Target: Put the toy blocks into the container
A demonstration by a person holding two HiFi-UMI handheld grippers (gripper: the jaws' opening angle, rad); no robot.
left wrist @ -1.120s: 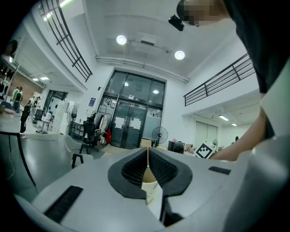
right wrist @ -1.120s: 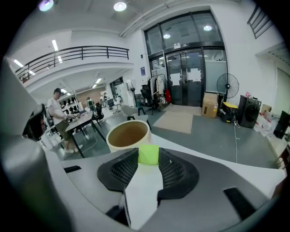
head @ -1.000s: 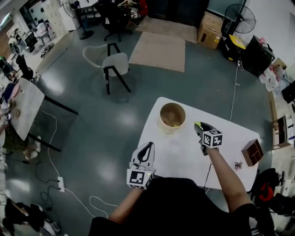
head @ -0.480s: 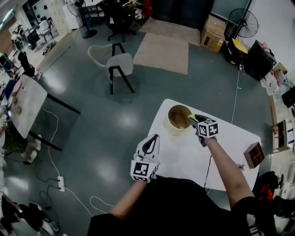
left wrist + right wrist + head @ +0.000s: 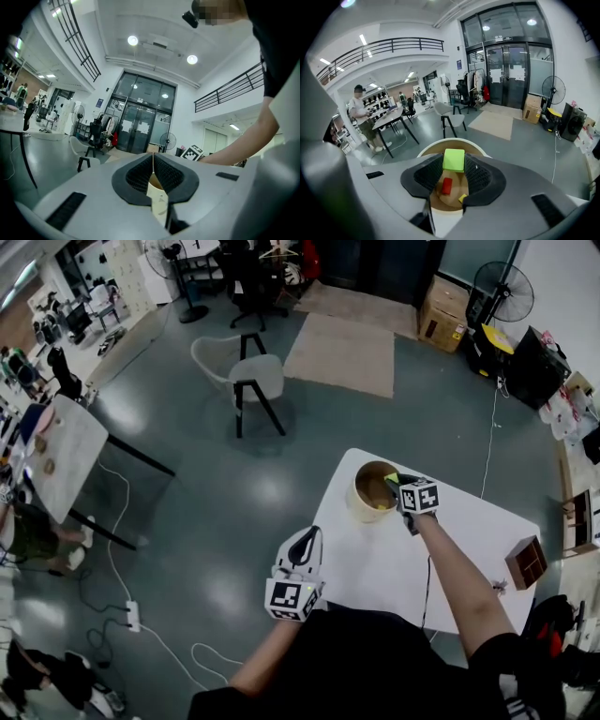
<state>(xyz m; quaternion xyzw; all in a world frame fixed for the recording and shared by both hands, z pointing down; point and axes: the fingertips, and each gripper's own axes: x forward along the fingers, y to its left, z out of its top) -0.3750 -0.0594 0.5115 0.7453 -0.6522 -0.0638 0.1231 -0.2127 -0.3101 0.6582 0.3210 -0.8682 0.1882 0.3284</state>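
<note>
A green block (image 5: 453, 160) is clamped in the right gripper (image 5: 396, 482), directly above the mouth of the round container (image 5: 362, 510), where a red block (image 5: 446, 185) and a yellow block (image 5: 462, 198) lie; a release straight down is judged enough; the left gripper (image 5: 302, 549) is clenched, empty, well apart.

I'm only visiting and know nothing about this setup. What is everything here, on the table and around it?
table: one, white, in front of the person
container: one, round, beige, on the table's far left part
green block: one, held over the container
red block: one, inside the container
yellow block: one, inside the container
wooden box: one, brown, at the table's right edge
chair: one, white seat, dark legs, on the floor beyond the table
rug: one, beige, past the chair
left gripper: one, fingers shut, empty, by the table's near-left edge
right gripper: one, shut on the green block
</note>
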